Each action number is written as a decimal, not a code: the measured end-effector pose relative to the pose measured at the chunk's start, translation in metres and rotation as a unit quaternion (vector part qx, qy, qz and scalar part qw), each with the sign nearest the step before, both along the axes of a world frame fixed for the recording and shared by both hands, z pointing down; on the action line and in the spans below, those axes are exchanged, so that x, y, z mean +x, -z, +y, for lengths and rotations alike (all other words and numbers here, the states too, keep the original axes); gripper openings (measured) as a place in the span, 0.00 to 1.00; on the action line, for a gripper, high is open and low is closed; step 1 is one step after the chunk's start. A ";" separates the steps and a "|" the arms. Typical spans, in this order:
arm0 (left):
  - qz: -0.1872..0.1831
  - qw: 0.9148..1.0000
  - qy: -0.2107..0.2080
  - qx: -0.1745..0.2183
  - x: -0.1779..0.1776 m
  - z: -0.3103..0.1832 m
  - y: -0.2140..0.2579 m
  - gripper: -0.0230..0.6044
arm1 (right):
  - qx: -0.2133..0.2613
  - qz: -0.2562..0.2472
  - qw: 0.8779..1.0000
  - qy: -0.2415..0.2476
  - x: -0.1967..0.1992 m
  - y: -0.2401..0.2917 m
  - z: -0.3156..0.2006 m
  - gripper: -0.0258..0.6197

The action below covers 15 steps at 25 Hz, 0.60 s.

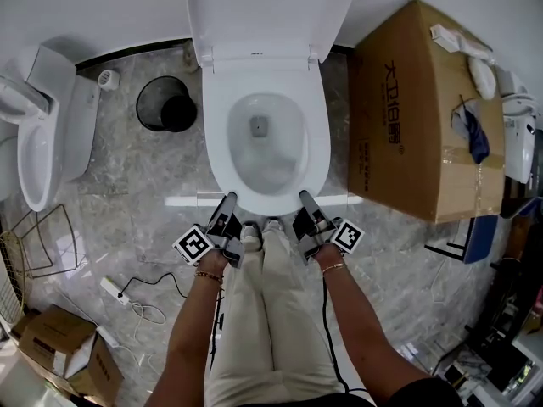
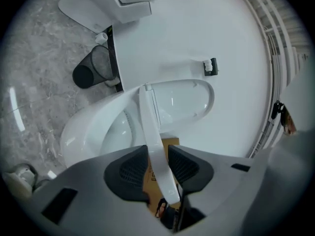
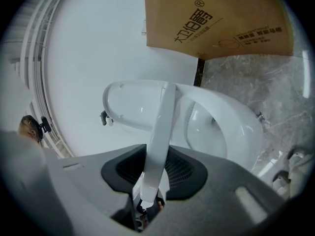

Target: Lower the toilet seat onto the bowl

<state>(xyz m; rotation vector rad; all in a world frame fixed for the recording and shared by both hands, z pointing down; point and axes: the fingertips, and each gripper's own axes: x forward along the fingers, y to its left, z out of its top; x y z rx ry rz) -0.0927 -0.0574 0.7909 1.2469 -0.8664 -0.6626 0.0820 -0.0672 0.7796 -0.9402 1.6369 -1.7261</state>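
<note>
Toilet seat (image 1: 217, 134) has its front rim between the fingers of the left gripper (image 1: 229, 200) and right gripper (image 1: 305, 197), both clamped there to control its drop; it seemingly hovers just above the bowl (image 3: 231, 127)

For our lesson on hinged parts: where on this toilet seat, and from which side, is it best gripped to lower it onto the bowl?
Grip the toilet seat at its front rim, farthest from the hinge, coming from the front of the bowl. The rim is a thin flat band that fits between jaws. The left gripper and right gripper hold it so, either side of centre.
</note>
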 end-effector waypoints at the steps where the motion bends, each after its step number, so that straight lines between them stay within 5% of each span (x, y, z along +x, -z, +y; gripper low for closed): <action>1: 0.002 1.000 -0.001 0.000 0.000 0.000 -0.002 0.23 | 0.000 -0.003 1.000 -0.004 0.001 -0.002 0.001 0.21; 15: -0.007 1.000 0.015 -0.003 -0.002 0.012 -0.043 0.22 | -0.017 -0.019 1.000 -0.015 0.003 -0.044 0.011 0.20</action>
